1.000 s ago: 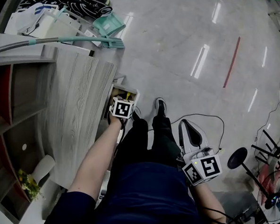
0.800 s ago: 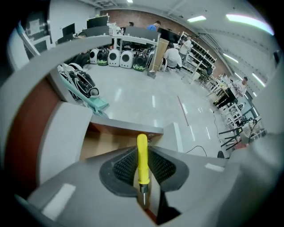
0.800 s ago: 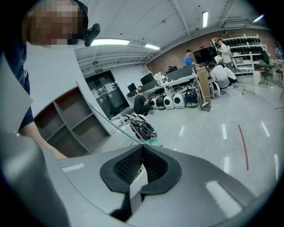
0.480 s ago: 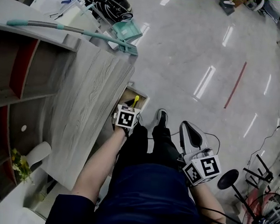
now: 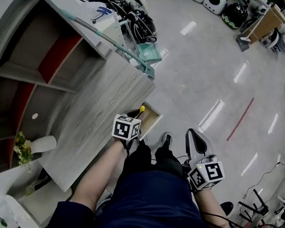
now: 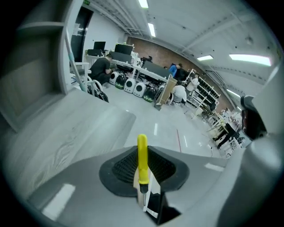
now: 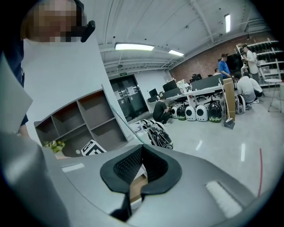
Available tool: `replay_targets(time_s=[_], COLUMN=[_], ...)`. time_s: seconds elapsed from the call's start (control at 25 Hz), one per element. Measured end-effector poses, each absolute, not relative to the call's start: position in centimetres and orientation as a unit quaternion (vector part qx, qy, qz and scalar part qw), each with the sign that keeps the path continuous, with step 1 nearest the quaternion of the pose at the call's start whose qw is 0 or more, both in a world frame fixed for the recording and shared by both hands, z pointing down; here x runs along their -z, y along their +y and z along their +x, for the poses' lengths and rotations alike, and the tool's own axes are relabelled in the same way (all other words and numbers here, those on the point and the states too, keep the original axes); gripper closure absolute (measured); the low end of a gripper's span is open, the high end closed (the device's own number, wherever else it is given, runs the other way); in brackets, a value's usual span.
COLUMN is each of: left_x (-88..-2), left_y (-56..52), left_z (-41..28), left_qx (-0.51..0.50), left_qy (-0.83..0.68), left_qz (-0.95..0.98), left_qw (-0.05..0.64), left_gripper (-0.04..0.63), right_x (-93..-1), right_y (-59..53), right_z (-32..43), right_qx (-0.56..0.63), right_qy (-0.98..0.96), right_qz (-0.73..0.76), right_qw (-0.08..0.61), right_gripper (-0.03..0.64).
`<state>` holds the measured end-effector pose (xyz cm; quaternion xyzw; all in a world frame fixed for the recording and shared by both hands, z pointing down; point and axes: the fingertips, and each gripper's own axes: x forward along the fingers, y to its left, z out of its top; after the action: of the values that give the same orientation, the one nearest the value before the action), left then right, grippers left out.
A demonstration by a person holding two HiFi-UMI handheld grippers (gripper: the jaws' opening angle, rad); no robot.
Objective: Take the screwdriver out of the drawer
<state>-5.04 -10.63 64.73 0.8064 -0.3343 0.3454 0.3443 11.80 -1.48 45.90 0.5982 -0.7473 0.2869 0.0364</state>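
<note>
1. My left tongs (image 5: 134, 116) are clamped on the screwdriver (image 6: 142, 157). The yellow handle sits upright in the groove between the pads. Its rounded end pokes out past the tips and the metal shaft points back toward my hand. I judge that gripping the handle gives the pads something thick to bite.
2. In the head view the screwdriver shows just above the open drawer (image 5: 151, 120), close beside the edge of the grey wood-grain worktop (image 5: 99, 108). It looks lifted clear of the drawer, though I can't be sure of the height.
3. My right tongs (image 5: 194, 142) hang well apart, out by my right leg. The jaws are a crack apart with nothing between them. I read that as keeping them out of the way.
</note>
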Motion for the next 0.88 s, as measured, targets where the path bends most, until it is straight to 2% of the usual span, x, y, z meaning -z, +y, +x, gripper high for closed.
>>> replay_targets(time_s=[0.4,0.52,0.88], left_x=[-65.1,-66.8,-70.7], left_y=[-16.1,-17.6,-19.8], left_z=[-13.0,-14.0,-14.9], left_qx=[-0.345,-0.355,-0.428], left_qy=[-0.359,-0.362,-0.362], left_qz=[0.773,0.758,0.726], left_qw=[0.394,0.410,0.398], left_gripper=[0.528,0.528,0.526], right_x=[-42.8,-42.8,-42.5], right_y=[-2.8,-2.7,-2.0], right_z=[10.9,11.0,13.3], right_qx=[-0.257,-0.256,-0.254], right_qy=[-0.765,-0.762,-0.734], right_qz=[0.589,0.593,0.630], right_qw=[0.039,0.039,0.033], right_gripper=[0.611,0.611,0.611])
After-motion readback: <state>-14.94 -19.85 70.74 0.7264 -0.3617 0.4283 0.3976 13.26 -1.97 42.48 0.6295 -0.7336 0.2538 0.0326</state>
